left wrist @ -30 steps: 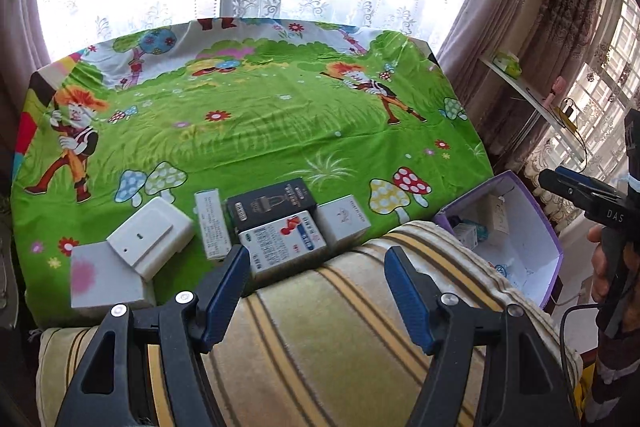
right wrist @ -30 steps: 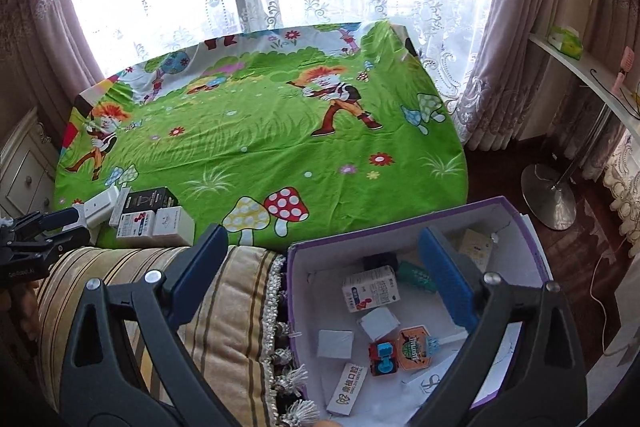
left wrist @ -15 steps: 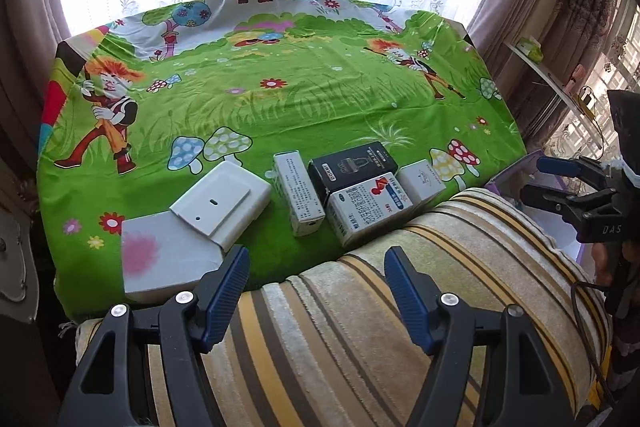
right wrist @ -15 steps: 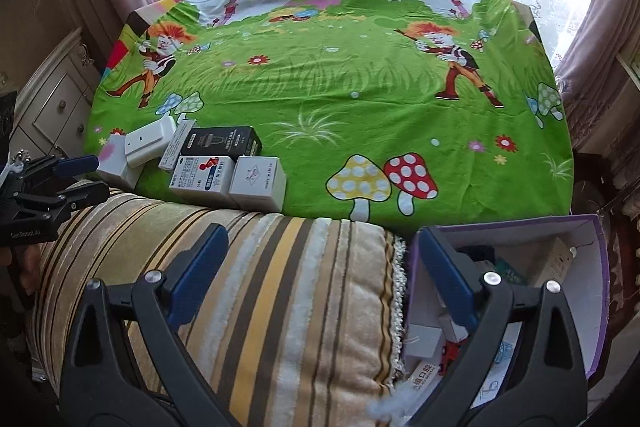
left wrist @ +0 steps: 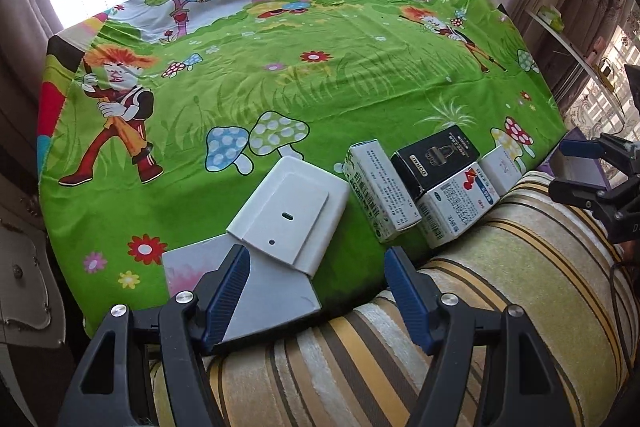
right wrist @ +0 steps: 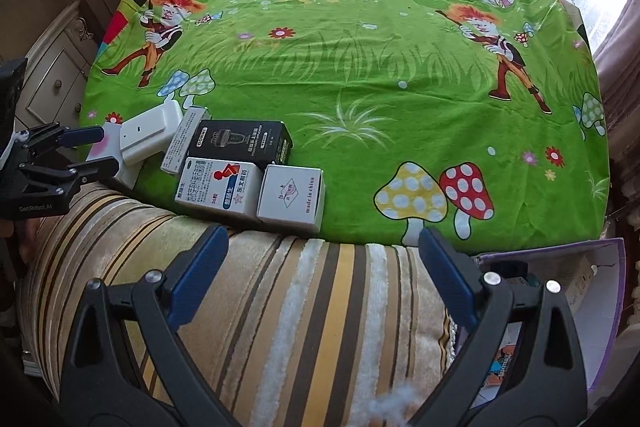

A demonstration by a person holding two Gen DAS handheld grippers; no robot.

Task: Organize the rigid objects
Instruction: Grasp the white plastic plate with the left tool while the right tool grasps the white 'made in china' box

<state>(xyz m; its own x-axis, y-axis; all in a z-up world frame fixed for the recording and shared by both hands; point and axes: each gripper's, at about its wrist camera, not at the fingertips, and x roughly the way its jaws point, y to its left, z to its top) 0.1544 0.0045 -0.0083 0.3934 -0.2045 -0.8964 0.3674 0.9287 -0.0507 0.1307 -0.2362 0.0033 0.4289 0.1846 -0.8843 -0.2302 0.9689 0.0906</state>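
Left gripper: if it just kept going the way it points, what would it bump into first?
Probably the flat white plastic case, lying on a grey box between the open jaws of the left gripper; depth is hard to judge.

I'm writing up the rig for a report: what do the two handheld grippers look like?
Both are alike: the left gripper and right gripper have black plastic frames with triangular cut-outs, silver round bolts, and two fingers lined with ribbed blue pads. The left one's body bears small white lettering, seen from the right wrist camera.

Along the green sheet's near edge lie a flat grey-white card box (left wrist: 256,291) with a white plastic case (left wrist: 290,213) overlapping it, a narrow white carton (left wrist: 380,195), a black carton (right wrist: 240,143), a white red-and-blue printed medicine carton (right wrist: 218,189) and a small white cube box (right wrist: 291,197), apparently touching.
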